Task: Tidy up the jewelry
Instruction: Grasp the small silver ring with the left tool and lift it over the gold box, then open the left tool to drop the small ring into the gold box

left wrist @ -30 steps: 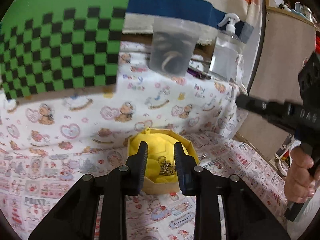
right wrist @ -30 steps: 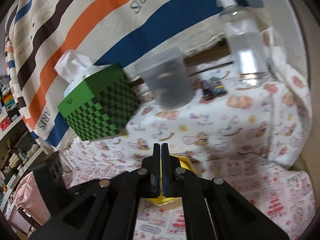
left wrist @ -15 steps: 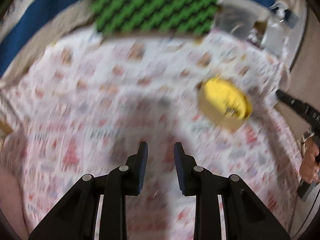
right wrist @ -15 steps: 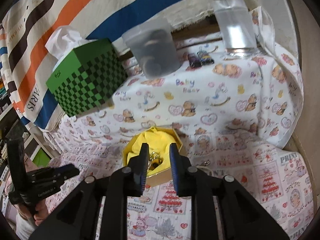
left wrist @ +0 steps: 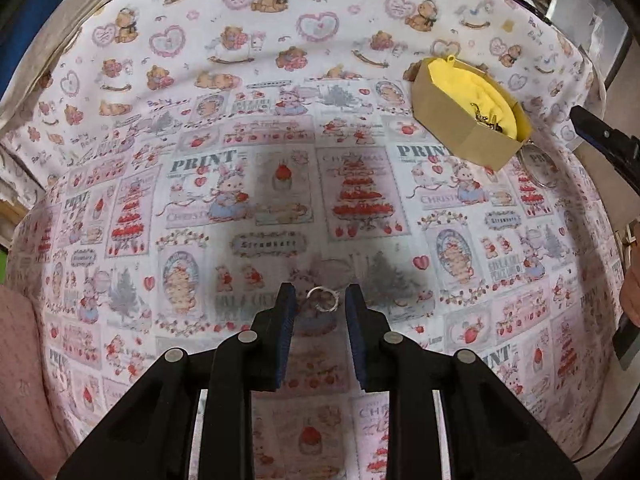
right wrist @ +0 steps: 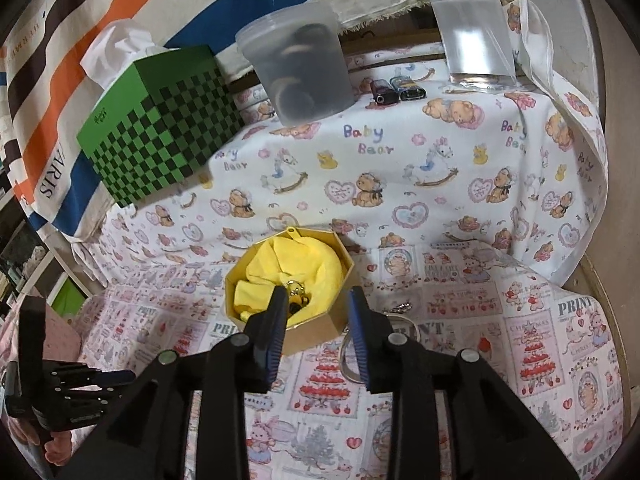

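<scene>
Jewelry lay in two places. In the left wrist view, a small silver ring [left wrist: 322, 299] sat on the printed cloth [left wrist: 200, 140], right between the tips of the left gripper [left wrist: 320, 304]. The jaws were closing in on the ring, but the pads did not press it yet, so nothing was held. Far off to the upper right stood a gold box [left wrist: 460, 120] with yellow cloth [left wrist: 476, 88] inside and a little dark trinket [left wrist: 486, 118] on top of it. A big thin hoop [left wrist: 538, 166] lay on the cloth just beside the box.

In the right wrist view, the right gripper [right wrist: 318, 300] hung over the near edge of the same gold box [right wrist: 316, 330]. Its jaws were opening and held nothing. The trinket [right wrist: 297, 296] lay on the yellow cloth [right wrist: 296, 268] just beside the left finger. The hoop [right wrist: 352, 354] lay next to the box, partly behind the right finger. Behind stood a green checked tissue box [right wrist: 160, 124], a cloudy plastic tub [right wrist: 304, 64] and a clear bottle [right wrist: 472, 24]. The left gripper [right wrist: 120, 376] showed at the lower left, in a hand [right wrist: 56, 450].
</scene>
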The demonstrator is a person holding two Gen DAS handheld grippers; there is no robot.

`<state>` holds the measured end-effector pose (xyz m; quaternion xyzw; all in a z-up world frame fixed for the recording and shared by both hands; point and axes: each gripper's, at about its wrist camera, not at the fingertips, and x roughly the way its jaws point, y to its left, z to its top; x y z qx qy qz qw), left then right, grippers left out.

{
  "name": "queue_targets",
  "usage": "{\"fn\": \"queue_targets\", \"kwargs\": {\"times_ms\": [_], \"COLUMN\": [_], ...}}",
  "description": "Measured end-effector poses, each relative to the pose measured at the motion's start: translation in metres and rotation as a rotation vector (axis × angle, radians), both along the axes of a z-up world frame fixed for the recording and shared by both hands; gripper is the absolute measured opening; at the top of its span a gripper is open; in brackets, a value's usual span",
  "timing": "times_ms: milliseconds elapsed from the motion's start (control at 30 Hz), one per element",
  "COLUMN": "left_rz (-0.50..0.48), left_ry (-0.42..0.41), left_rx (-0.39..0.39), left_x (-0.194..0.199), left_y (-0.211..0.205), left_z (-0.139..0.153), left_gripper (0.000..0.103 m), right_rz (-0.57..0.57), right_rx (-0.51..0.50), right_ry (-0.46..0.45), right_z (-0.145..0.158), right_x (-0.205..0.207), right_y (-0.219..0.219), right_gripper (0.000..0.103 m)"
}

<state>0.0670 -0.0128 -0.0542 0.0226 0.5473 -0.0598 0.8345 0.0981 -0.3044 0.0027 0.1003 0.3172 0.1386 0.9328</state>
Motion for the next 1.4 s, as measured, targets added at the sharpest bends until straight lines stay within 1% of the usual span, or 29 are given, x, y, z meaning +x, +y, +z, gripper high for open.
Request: {"fn": "queue_targets", "kwargs": {"times_ms": [67, 100, 133, 233, 333, 433, 500, 567, 600, 633, 667, 700, 733, 767, 867, 933, 967, 1000, 1033, 1100, 1133, 1200, 1233, 1300, 1333, 1400], "left_rz": [0.006, 0.008, 0.01, 0.02, 0.007, -0.016, -0.045, -0.099, -0.109, -0.102, -0.097, -0.107, -0.116, -0.114, -0.11, -0.116, -0.115, -0.117, -0.117, -0.109, -0.1, -0.093, -0.092, -0.088, -0.085, -0.074], "left_ry": [-0.006, -0.012, -0.007, 0.008, -0.024, -0.076, -0.142, -0.244, -0.312, -0.347, -0.355, -0.343, -0.329, -0.322, -0.333, -0.355, -0.367, -0.384, -0.397, -0.405, -0.404, -0.409, -0.413, -0.441, -0.456, -0.473], "left_rx": [0.009, 0.009, 0.006, -0.023, -0.024, -0.053, -0.121, -0.213, -0.236, -0.239, -0.259, -0.306, -0.336, -0.347, -0.32, -0.321, -0.317, -0.315, -0.312, -0.291, -0.284, -0.297, -0.299, -0.298, -0.299, -0.298], "left_x": [0.002, 0.001, 0.003, 0.007, 0.005, 0.008, 0.014, 0.022, 0.027, 0.033, 0.042, 0.052, 0.059, 0.068, 0.083, 0.085, 0.085, 0.08, 0.078, 0.075, 0.074, 0.068, 0.065, 0.057, 0.054, 0.05], "left_y": [-0.002, -0.002, -0.002, -0.003, -0.007, -0.019, -0.034, -0.047, -0.056, -0.064, -0.071, -0.079, -0.086, -0.093, -0.105, -0.105, -0.102, -0.098, -0.095, -0.089, -0.085, -0.077, -0.073, -0.066, -0.064, -0.06], "left_z": [-0.004, -0.004, -0.005, -0.002, 0.013, 0.037, 0.059, 0.078, 0.087, 0.089, 0.089, 0.087, 0.083, 0.079, 0.066, 0.059, 0.055, 0.051, 0.049, 0.046, 0.047, 0.051, 0.052, 0.055, 0.055, 0.054], "left_gripper": [0.023, 0.015, 0.013, 0.013, 0.013, 0.013, 0.013, 0.013, 0.013, 0.013, 0.013, 0.013, 0.013, 0.013, 0.013, 0.017, 0.025, 0.029, 0.03, 0.036, 0.037, 0.042, 0.044, 0.055, 0.058, 0.074], "right_rz": [-0.001, -0.005, -0.008, -0.019, -0.037, -0.053, -0.056, -0.064, -0.064, -0.062, -0.06, -0.058, -0.058, -0.056, -0.068, -0.062, -0.052, -0.035, -0.02, 0.045, 0.066, 0.156, 0.179, 0.178, 0.177, 0.172], "right_rx": [0.0, -0.001, -0.002, 0.005, 0.015, 0.026, 0.032, 0.029, 0.032, 0.037, 0.041, 0.042, 0.04, 0.035, 0.0, -0.012, -0.015, -0.017, -0.02, -0.031, -0.026, 0.017, 0.02, -0.02, -0.032, -0.076], "right_ry": [0.009, 0.012, 0.015, 0.029, 0.036, 0.043, 0.049, 0.05, 0.05, 0.05, 0.048, 0.044, 0.042, 0.042, 0.047, 0.042, 0.042, 0.038, 0.032, 0.008, 0.005, 0.006, 0.006, -0.009, -0.012, -0.013], "right_z": [-0.002, -0.003, -0.003, -0.006, -0.007, -0.008, -0.009, -0.01, -0.01, -0.01, -0.01, -0.011, -0.011, -0.012, -0.015, -0.015, -0.015, -0.014, -0.014, -0.01, -0.009, -0.007, -0.007, -0.007, -0.007, -0.01], "right_x": [0.002, 0.003, 0.003, 0.006, 0.009, 0.011, 0.013, 0.014, 0.014, 0.014, 0.015, 0.015, 0.015, 0.017, 0.02, 0.02, 0.02, 0.019, 0.018, 0.012, 0.011, 0.007, 0.005, 0.001, 0.0, -0.001], "right_y": [-0.001, -0.001, -0.002, -0.006, -0.013, -0.019, -0.022, -0.024, -0.025, -0.027, -0.027, -0.028, -0.029, -0.029, -0.028, -0.026, -0.024, -0.022, -0.02, -0.01, -0.007, -0.001, 0.002, 0.009, 0.012, 0.019], "right_gripper": [0.029, 0.029, 0.029, 0.029, 0.029, 0.03, 0.03, 0.03, 0.03, 0.03, 0.03, 0.03, 0.03, 0.03, 0.03, 0.03, 0.03, 0.03, 0.03, 0.03, 0.03, 0.035, 0.036, 0.039, 0.041, 0.051]}}
